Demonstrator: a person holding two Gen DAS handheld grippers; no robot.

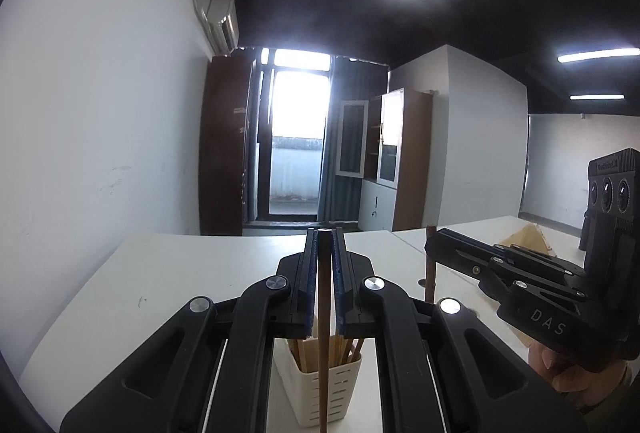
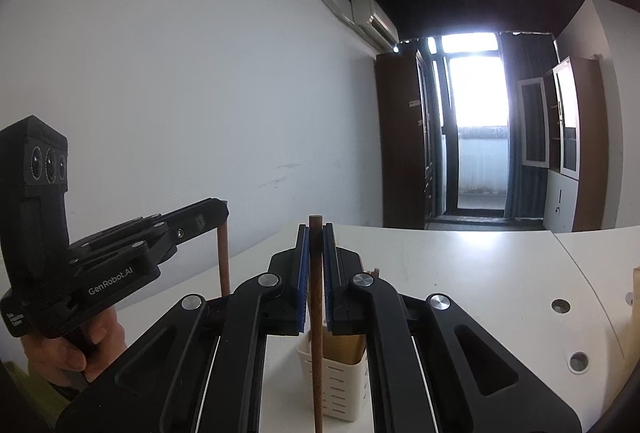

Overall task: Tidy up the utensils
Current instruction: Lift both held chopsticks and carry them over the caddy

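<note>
My left gripper (image 1: 324,233) is shut on a brown wooden chopstick (image 1: 324,333), held upright above a cream slotted utensil holder (image 1: 320,389) that holds several wooden utensils. My right gripper (image 2: 315,229) is shut on a second brown chopstick (image 2: 316,333), also upright, in front of the same holder (image 2: 340,385). In the left wrist view the right gripper (image 1: 432,239) is at the right with its chopstick (image 1: 430,273). In the right wrist view the left gripper (image 2: 222,213) is at the left with its chopstick (image 2: 223,261).
The holder stands on a white table (image 1: 160,285). A cardboard box (image 1: 524,239) lies at the far right. The tabletop has round cable holes (image 2: 560,305). A white wall, brown cabinets and a bright balcony door lie beyond.
</note>
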